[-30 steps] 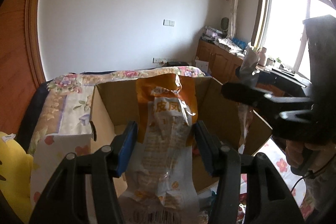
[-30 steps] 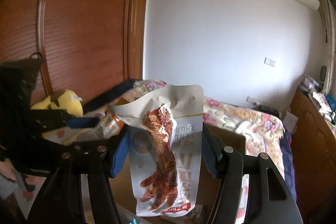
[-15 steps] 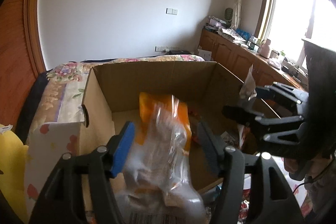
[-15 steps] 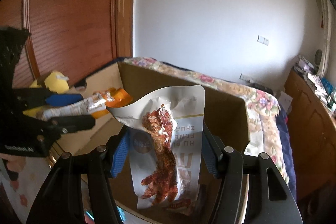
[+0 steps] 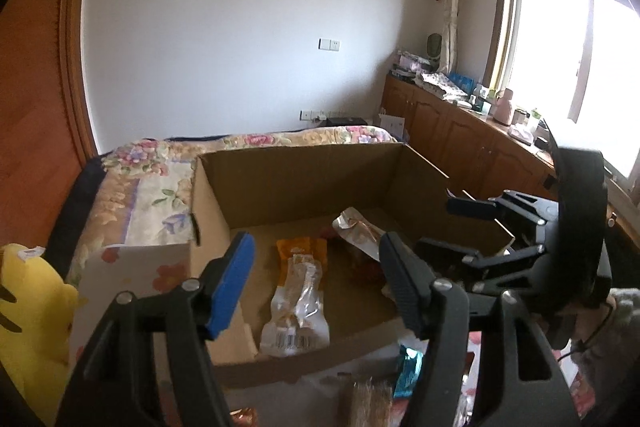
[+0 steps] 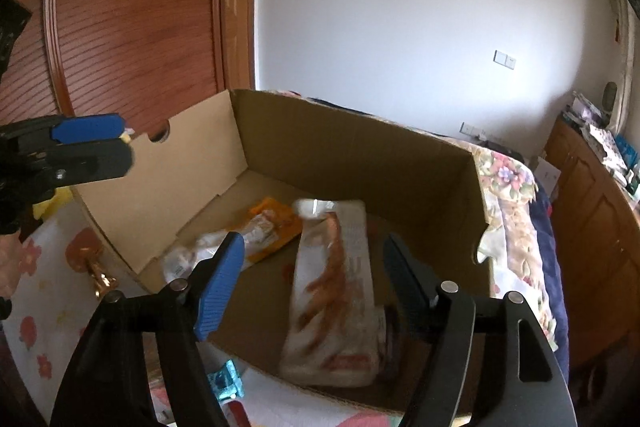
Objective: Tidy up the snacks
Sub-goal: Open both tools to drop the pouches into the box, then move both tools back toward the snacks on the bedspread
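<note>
An open cardboard box (image 5: 304, 183) (image 6: 352, 155) stands on a floral bedspread. An orange-and-clear snack pouch (image 5: 298, 299) (image 6: 256, 231) lies flat on the box floor. A white pouch with reddish chicken feet (image 6: 334, 291) (image 5: 358, 233) lies, blurred, in the box beside it. My left gripper (image 5: 316, 283) is open and empty above the box's near edge. My right gripper (image 6: 312, 279) is open and empty above the white pouch; it also shows at the right of the left wrist view (image 5: 472, 227).
A yellow plush toy (image 5: 28, 311) sits left of the box. Loose snacks lie in front of the box: a teal packet (image 5: 408, 371) (image 6: 226, 383), a brown one (image 5: 366, 403) and a gold wrapper (image 6: 100, 277). Wooden cabinets (image 5: 460, 143) line the window wall.
Both grippers opened and let go of their pouches, which dropped into the box. The orange pouch now lies flat; the white pouch is still blurred.
</note>
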Demonstrator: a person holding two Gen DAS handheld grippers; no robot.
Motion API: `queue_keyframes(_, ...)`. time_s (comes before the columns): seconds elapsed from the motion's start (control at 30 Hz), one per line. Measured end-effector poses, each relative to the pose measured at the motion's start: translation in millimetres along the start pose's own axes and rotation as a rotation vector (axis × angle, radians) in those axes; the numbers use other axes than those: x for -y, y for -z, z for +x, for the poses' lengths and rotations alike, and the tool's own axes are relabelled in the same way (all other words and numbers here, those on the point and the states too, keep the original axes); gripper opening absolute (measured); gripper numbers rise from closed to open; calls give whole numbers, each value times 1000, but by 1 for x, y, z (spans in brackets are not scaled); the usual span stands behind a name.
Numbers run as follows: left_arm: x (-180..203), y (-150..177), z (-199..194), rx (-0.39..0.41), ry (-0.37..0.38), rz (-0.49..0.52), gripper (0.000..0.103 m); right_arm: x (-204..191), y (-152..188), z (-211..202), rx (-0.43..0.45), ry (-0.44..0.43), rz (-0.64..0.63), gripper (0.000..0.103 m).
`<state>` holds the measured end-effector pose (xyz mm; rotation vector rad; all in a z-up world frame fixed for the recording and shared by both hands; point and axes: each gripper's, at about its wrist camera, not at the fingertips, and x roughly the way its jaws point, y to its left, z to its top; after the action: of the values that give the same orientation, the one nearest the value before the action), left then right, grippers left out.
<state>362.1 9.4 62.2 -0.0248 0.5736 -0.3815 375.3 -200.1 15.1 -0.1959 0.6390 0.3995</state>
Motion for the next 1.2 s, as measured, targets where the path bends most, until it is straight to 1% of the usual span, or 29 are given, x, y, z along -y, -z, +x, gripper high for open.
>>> queue_keyframes(0.13,-3,10,-33,34,-20,18,66,0,6,-30,43,-15,29,74)
queue_keyframes(0.33,-13,34,-70,60,-53,24,70,-7,35,-81,81,-27,44,75)
queue_keyframes(0.37,-16,40,-75,60,-64,26,71,-9,38,-87,81,-29,45,75)
queue_keyframes(0.5,-25,65,-84,47,-107,29,71,-14,62,-108,76,-40,75,75)
queue_keyframes(0.6,-28,86,-84,29,-120,16,71,-17,79,-119,73,-48,100,75)
queue_keyframes(0.73,-32,119,-83,4,-140,-8,71,-24,103,-121,52,-54,117,75)
queue_keyframes(0.83,-34,143,-79,-23,-156,-23,71,-31,121,-114,22,-67,127,75)
queue_keyframes(0.93,-33,160,-72,-57,-160,-41,71,-38,137,-104,-13,-91,141,75)
queue_keyframes(1.03,-31,172,-65,-89,-166,-38,71,-45,148,-93,-46,-111,143,75)
queue_keyframes(1.2,-30,177,-53,-119,-149,-65,71,-55,161,-77,-90,-131,136,75)
